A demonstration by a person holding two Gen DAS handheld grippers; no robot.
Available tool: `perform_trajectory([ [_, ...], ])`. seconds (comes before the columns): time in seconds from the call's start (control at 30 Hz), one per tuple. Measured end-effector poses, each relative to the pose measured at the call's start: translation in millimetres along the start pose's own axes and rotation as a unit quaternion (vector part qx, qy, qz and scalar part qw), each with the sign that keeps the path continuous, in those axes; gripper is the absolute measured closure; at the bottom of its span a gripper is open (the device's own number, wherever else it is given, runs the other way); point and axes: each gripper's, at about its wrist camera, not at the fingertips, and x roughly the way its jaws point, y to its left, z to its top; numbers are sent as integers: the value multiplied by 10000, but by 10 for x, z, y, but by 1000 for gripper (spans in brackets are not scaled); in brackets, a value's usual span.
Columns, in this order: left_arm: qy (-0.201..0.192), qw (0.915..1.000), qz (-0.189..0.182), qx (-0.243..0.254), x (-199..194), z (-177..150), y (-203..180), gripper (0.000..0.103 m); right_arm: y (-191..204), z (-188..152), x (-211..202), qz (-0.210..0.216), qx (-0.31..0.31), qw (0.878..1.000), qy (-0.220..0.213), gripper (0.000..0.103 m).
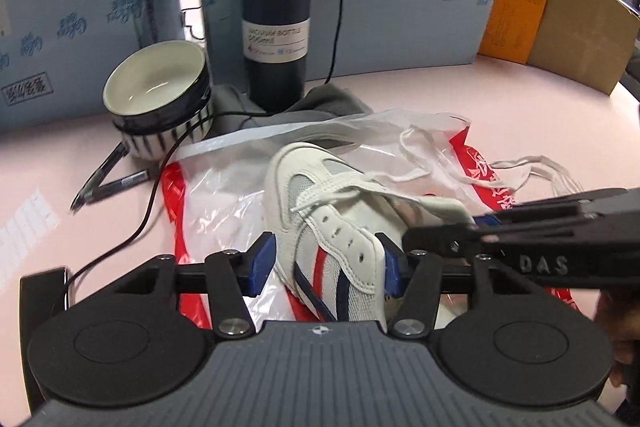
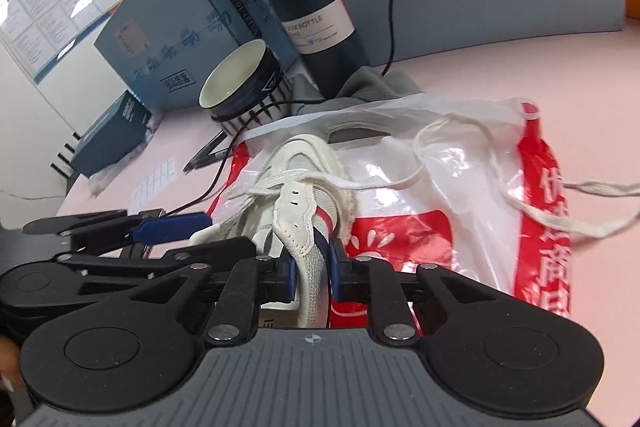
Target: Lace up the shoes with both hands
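Your left gripper (image 1: 326,263) is clamped across the shoe (image 1: 332,223), one blue pad on each side of its upper near the eyelet rows, and your right gripper (image 2: 312,277) is pinching the side wall of the same shoe where the red and navy stripes run. In the left wrist view the right gripper reaches in from the right edge, its tip just beside the shoe's tongue; in the right wrist view the left gripper comes in from the left, its blue fingertip touching the shoe's inner side. The shoe sits on a red and clear plastic bag (image 2: 404,195) spread on the pink table (image 1: 440,95), toe pointing away from you. Only the eyelets nearest the toe are threaded; the white lace (image 2: 472,163) trails loose from there across the bag and onto the table to the right, with neither gripper holding it. Behind the shoe stand a dark flask (image 1: 276,27) on a grey cloth (image 1: 320,105), and a striped bowl (image 1: 160,99) with two pens (image 1: 108,179) and a black cable (image 1: 160,183) just beside it.
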Motion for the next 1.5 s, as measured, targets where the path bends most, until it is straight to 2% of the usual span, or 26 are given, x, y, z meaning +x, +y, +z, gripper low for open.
perform_trajectory([
  [0.17, 1, 10000, -59, 67, 24, 9, -4, 48, -12, -78, -51, -232, 102, 9997, -58, 87],
  [0.33, -190, 9997, -116, -30, -70, 2, 54, 35, 71, -57, -134, -326, -74, 9992, -235, 83],
  [0.4, -261, 9995, -159, -34, -97, 6, 66, 35, 82, -21, -159, -359, -136, 9989, -261, 78],
  [0.57, -424, 9986, -267, -185, -136, 87, 105, 35, 129, 165, -199, -379, -380, 9983, -234, 78],
  [0.63, -446, 9986, -223, -170, -131, 124, 105, 34, 159, 286, -237, -360, -513, 9977, -251, 75],
  [0.7, -428, 9989, -167, -114, -98, 140, 89, 34, 189, 408, -275, -340, -645, 9970, -268, 57],
  [0.87, -451, 9986, -99, -240, 21, 86, 62, 34, 289, 536, -272, -475, -1035, 9931, -287, 56],
  [1.0, -522, 9978, -186, -373, 82, 36, 43, 34, 264, 419, -229, -509, -876, 9938, -457, 56],
  [1.2, -613, 9973, -254, -321, 119, 33, 40, 37, 160, 295, -150, -515, -691, 9955, -394, 53],
  [1.27, -614, 9970, -320, -354, 111, 22, 58, 36, 108, 291, -143, -485, -501, 9965, -462, 53],
  [1.33, -666, 9961, -388, -422, 90, -6, 79, 31, 78, 284, -148, -379, -355, 9971, -561, 48],
  [1.5, -759, 9947, -481, -500, 66, -57, 88, 26, 89, 256, -140, -306, -280, 9966, -706, 44],
])
